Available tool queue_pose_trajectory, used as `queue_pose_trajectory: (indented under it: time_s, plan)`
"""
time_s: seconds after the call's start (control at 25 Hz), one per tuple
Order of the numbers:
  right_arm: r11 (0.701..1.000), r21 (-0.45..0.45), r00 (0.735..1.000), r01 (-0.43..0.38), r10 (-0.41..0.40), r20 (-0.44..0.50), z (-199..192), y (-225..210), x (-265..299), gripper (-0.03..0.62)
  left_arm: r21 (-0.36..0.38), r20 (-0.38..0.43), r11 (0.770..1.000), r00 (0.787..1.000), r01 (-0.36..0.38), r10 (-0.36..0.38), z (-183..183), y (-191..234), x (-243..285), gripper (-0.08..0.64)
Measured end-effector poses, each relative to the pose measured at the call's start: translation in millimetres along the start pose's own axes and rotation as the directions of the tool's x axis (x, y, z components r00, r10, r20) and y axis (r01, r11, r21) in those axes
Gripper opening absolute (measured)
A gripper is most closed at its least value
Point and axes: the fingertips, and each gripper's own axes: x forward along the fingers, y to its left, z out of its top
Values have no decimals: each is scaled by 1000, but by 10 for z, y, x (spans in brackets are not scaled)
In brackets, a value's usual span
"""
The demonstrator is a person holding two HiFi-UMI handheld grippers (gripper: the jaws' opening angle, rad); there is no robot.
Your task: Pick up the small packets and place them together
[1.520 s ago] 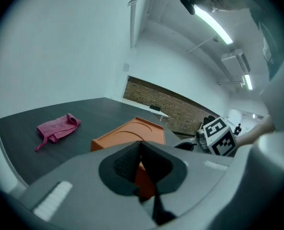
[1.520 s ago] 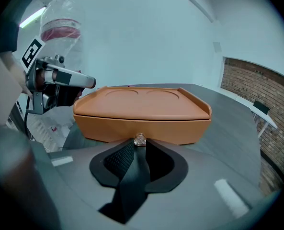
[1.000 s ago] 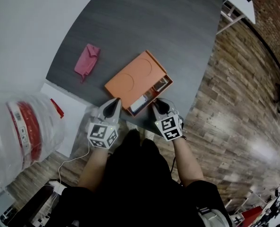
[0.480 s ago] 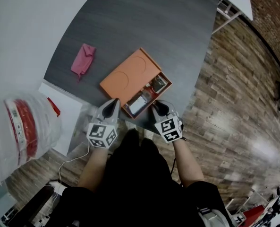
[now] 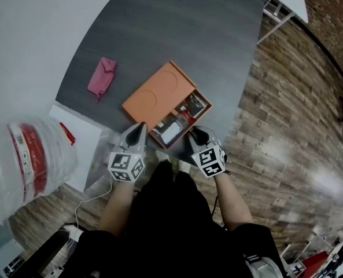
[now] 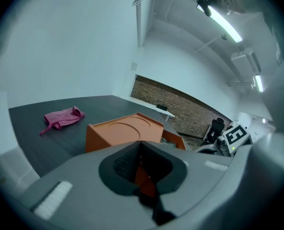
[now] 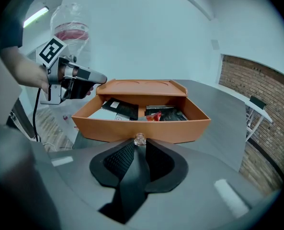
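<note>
The small packets (image 5: 183, 116) lay in the drawer (image 5: 203, 113) of an orange box (image 5: 157, 94), near the front edge of the grey table (image 5: 177, 33). In the right gripper view they showed as a flat dark packet (image 7: 119, 107) with a pale label on one side of a divider and a loose cluster of dark and red sachets (image 7: 163, 113) on the other. None had been lifted or gathered yet.

The drawer had slid farther out than a second earlier. Only a thin strip of its contents had shown then; now both compartments were exposed from above. The packets had probably become reachable, so the opening step looked nearly finished and the picking could begin.

The right gripper (image 7: 138, 145) had its jaws pinched tight on the small clear knob (image 7: 140, 139) at the drawer's front wall. The left gripper (image 6: 144, 176) had its jaws drawn almost together, with only a sliver of orange showing in the gap. Its tips sat against the box's near side, apparently bracing it. Whether they actually pinched an edge could not be told.

Farther back on the table lay a crumpled pink cloth (image 5: 103, 77), well apart from the box. A large water bottle (image 5: 26, 167) stood beside the table on the person's left.
</note>
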Motion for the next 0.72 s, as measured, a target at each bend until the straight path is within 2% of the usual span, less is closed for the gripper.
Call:
queue_pose_trajectory:
  time_s: [0.72]
  plan:
    - [1000,23,1000,11,-10,-10,-168,-6,-163,78,-7,32,1000,999,-15,15,54,23,56,0]
